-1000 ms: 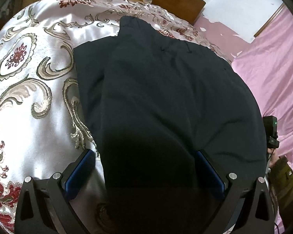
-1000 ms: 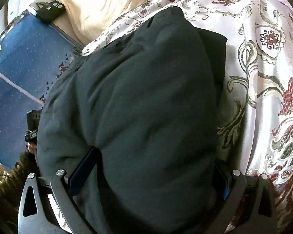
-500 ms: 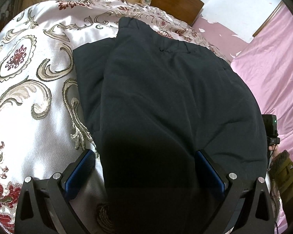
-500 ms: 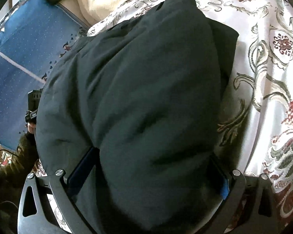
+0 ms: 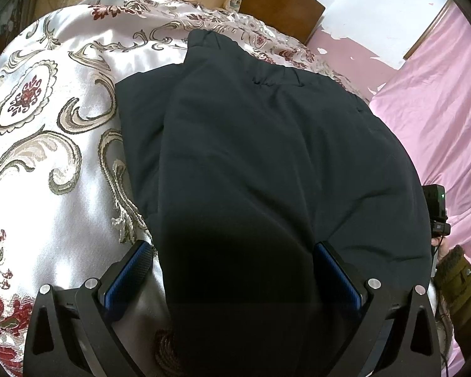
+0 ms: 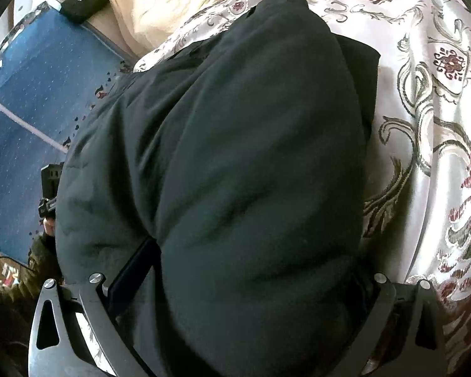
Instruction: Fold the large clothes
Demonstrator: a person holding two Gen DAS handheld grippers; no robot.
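The dark trousers (image 5: 260,169) lie folded on the bed cover (image 5: 47,132), right between both sets of jaws. The left gripper (image 5: 235,270) and right gripper (image 6: 251,270) have jaws wide apart, with cloth bunched between them, gripping nothing. I think a fold is under way; next, pinch the near edge and carry it forward.

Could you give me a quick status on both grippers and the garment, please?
Left gripper open, straddling the dark garment. Right gripper open, cloth bunched between. Garment folded on the patterned bedspread. Nothing in the way.
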